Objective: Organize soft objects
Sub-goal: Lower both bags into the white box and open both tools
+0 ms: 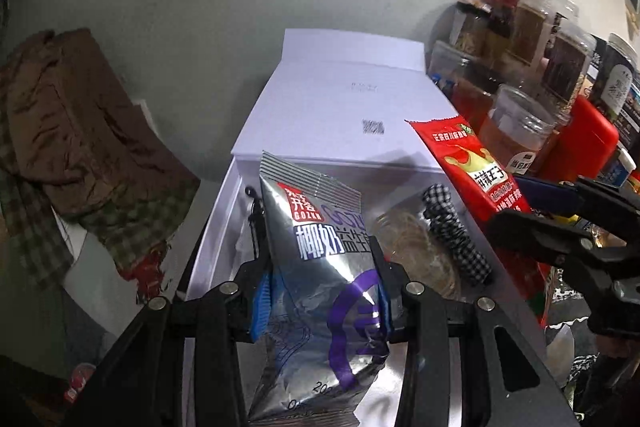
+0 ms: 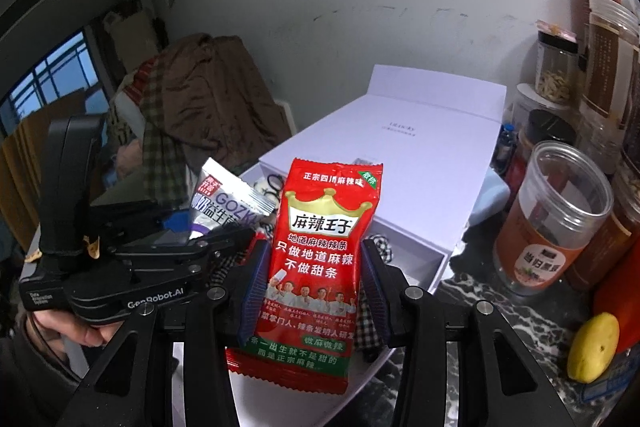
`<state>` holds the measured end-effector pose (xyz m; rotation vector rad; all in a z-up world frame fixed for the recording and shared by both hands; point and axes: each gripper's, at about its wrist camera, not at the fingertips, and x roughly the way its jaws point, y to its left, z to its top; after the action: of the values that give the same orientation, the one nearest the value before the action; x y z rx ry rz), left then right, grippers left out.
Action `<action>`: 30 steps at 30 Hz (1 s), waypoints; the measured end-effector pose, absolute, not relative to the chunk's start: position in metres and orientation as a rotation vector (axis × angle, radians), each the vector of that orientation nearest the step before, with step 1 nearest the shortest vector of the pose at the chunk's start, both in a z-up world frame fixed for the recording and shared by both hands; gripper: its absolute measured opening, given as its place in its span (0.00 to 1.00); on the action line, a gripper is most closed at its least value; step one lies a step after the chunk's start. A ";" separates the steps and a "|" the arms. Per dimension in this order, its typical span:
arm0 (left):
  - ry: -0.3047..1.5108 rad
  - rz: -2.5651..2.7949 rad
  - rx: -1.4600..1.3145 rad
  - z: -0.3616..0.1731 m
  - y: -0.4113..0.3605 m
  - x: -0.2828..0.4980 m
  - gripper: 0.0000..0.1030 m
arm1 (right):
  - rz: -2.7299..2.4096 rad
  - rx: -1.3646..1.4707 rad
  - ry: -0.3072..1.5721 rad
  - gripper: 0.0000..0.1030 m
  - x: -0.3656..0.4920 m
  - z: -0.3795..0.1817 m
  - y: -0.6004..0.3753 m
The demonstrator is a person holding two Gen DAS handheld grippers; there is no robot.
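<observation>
Snack packets fill both grippers above an open white gift box (image 1: 224,211) on a cluttered counter. Left gripper (image 1: 322,291) is clamped on a silver foil snack pouch (image 1: 320,267), its blue-padded fingers (image 1: 262,301) pressing the pouch's two side edges; the pouch stands upright, its crimped top tilted toward the box's raised lid (image 1: 344,99). Right gripper (image 2: 314,279) is clamped the same way on a red spicy-strip packet (image 2: 316,259), held upright with its crown logo facing the camera, over the box's near right edge. In the right wrist view, the person's left hand (image 2: 80,331) wraps the handle of the left gripper from below, the tool angled in from the left toward the box. Inside the tray lie a black-and-white checked scrunchie (image 1: 456,239) and a clear bag of rubber bands (image 1: 416,247), side by side. A brown jacket (image 1: 80,123) is heaped over plaid cloth (image 1: 132,227) to the left. Clear plastic jars (image 2: 548,215) crowd the right side, and a lemon (image 2: 592,347) sits on the dark marbled counter (image 2: 476,291).
</observation>
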<state>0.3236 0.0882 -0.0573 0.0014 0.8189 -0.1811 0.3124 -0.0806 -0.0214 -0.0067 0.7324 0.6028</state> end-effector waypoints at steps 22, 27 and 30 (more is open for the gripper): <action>0.955 -0.085 0.038 -0.077 0.084 0.332 0.40 | 0.585 -0.064 0.908 0.45 0.333 -0.067 -0.060; 0.962 -0.070 0.040 -0.074 0.082 0.331 0.40 | 0.582 -0.057 0.914 0.47 0.334 -0.066 -0.059; 0.961 -0.066 0.053 -0.071 0.081 0.328 0.40 | 0.576 -0.068 0.926 0.56 0.334 -0.064 -0.056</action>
<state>0.3281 0.0810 -0.0708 0.0527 0.9614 -0.0656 0.3339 -0.0564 -0.0641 -0.0680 0.9262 0.5758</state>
